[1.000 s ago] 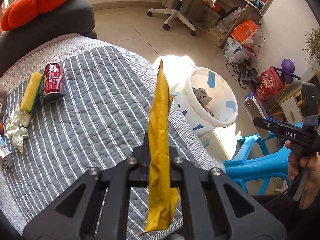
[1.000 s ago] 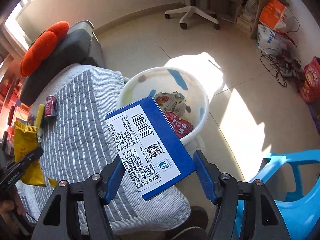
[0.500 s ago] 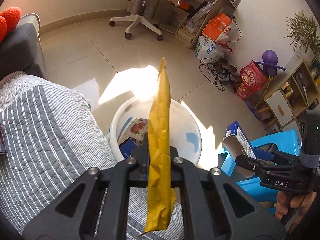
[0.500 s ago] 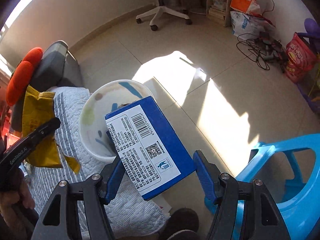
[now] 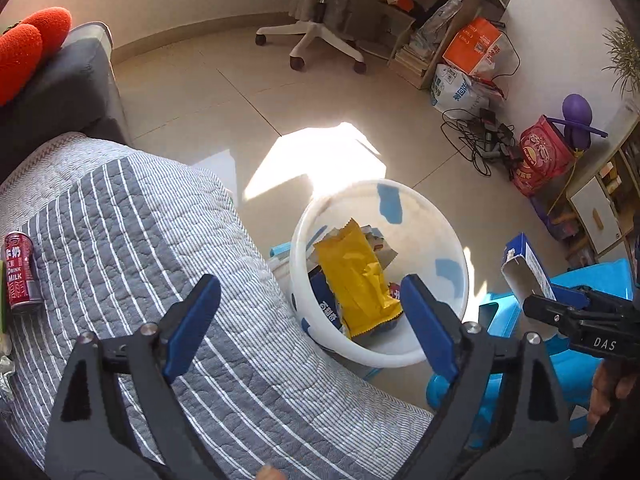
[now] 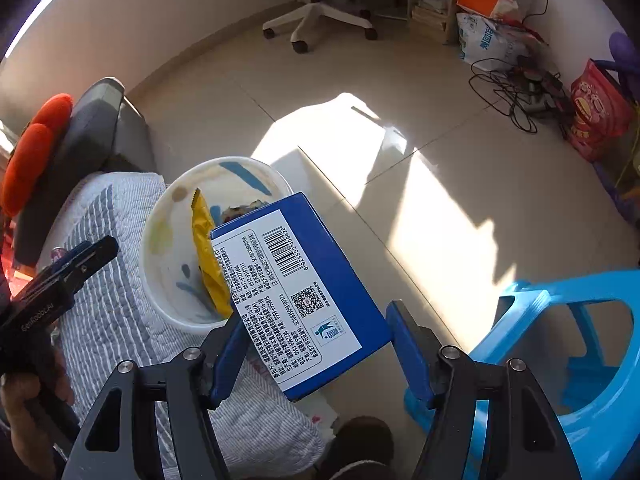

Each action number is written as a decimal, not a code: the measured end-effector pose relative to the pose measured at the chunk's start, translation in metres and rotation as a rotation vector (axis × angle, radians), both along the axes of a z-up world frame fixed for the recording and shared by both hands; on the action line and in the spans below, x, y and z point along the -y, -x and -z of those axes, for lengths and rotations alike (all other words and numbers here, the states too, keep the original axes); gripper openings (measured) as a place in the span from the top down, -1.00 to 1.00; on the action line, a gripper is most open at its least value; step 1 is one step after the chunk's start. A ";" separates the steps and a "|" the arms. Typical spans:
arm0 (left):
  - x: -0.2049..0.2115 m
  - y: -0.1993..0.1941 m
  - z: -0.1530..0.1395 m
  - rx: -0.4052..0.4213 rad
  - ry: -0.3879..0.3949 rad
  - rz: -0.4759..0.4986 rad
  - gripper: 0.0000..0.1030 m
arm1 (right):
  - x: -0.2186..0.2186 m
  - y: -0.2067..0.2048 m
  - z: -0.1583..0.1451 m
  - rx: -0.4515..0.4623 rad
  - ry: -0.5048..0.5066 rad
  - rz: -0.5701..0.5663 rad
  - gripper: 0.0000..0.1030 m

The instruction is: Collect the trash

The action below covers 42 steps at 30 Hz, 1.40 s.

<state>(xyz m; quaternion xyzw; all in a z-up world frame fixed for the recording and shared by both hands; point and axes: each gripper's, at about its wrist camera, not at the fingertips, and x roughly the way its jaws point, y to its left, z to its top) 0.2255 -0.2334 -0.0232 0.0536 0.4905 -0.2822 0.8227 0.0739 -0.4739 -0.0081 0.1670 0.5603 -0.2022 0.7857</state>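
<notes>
jaws of the left gripper have just been opening and now stand wide with nothing between them; the yellow wrapper lies in the white bin directly below and ahead of them, resting on the other rubbish. the right gripper is clamped on the blue box, gripped across its narrow width, the long axis running forward and away from the jaws with the barcode face up. the bin sits to the left of and beyond the box, beside the quilted bed, so the right hand probably needs to swing left until the box hangs over the rim. a red milk can waits on the quilt, nearer the left hand.
</notes>
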 end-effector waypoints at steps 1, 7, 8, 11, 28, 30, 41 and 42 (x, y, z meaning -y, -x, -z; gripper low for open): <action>-0.010 0.002 0.000 -0.003 -0.021 -0.003 -0.91 | -0.002 -0.002 0.001 -0.005 0.002 -0.002 -0.34; -0.071 0.028 -0.009 0.013 -0.131 0.005 -0.98 | -0.014 -0.016 0.009 -0.023 0.012 -0.022 -0.34; -0.081 0.033 -0.011 0.022 -0.144 0.007 -0.98 | -0.017 -0.019 0.010 -0.023 0.015 -0.026 -0.34; -0.107 0.044 -0.014 0.034 -0.190 -0.014 -0.98 | -0.025 -0.029 0.013 -0.028 0.024 -0.037 -0.34; -0.229 0.052 -0.011 -0.035 -0.116 -0.215 -0.98 | -0.071 -0.066 0.012 -0.009 0.056 -0.087 -0.65; -0.243 0.052 -0.011 -0.039 -0.114 -0.240 -0.98 | -0.080 -0.068 0.012 -0.013 0.057 -0.100 -0.65; -0.350 0.037 -0.005 -0.073 -0.068 -0.485 -0.98 | -0.138 -0.082 0.023 -0.064 0.099 -0.229 -0.66; -0.358 0.034 -0.003 -0.080 -0.068 -0.500 -0.98 | -0.142 -0.083 0.024 -0.066 0.098 -0.237 -0.66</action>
